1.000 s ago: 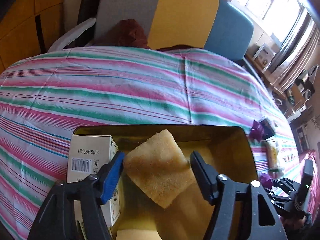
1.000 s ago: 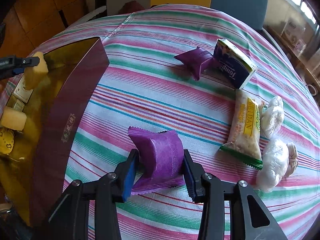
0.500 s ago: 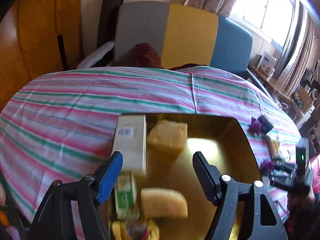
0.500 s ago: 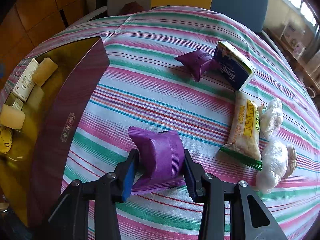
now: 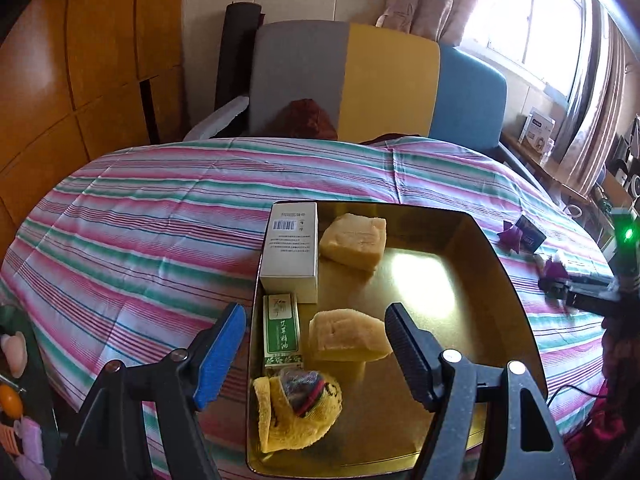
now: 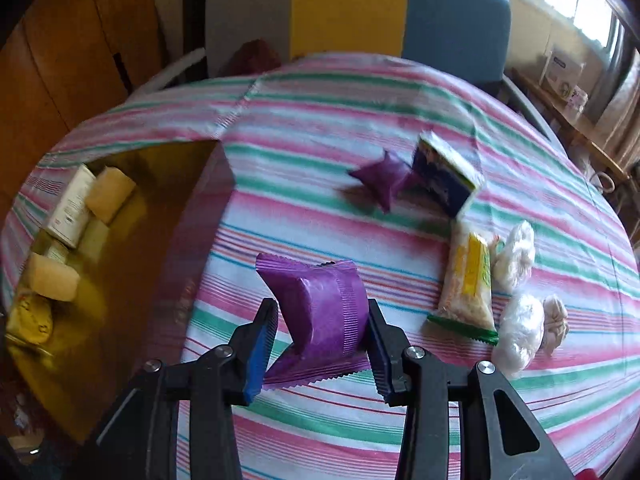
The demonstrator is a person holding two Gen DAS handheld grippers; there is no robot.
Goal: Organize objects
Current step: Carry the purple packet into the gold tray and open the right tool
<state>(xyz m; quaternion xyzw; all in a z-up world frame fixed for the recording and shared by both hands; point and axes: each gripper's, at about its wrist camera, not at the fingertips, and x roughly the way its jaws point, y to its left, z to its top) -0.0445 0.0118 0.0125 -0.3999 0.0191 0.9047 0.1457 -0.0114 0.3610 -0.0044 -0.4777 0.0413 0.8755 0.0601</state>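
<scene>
A gold-lined box (image 5: 472,304) with dark red outer walls sits on the striped table; it also shows in the right wrist view (image 6: 188,264). Inside lie a white carton (image 5: 290,246), a green packet (image 5: 282,330), two yellow sponge blocks (image 5: 354,236) (image 5: 348,336) and a yellow knitted item (image 5: 300,412). My left gripper (image 5: 314,350) is open and empty above the box's near end. My right gripper (image 6: 320,344) is shut on a purple snack packet (image 6: 320,312), lifted off the cloth to the right of the box.
On the cloth to the right lie another purple packet (image 6: 382,184), a blue tissue pack (image 6: 444,176), a yellow snack bag (image 6: 470,280) and two white plastic-wrapped bundles (image 6: 516,252) (image 6: 520,332). A grey, yellow and blue sofa (image 5: 372,76) stands behind the table.
My left gripper let go of a yellow sponge block in the box and drew back and up. My right gripper lifted the purple packet off the cloth.
</scene>
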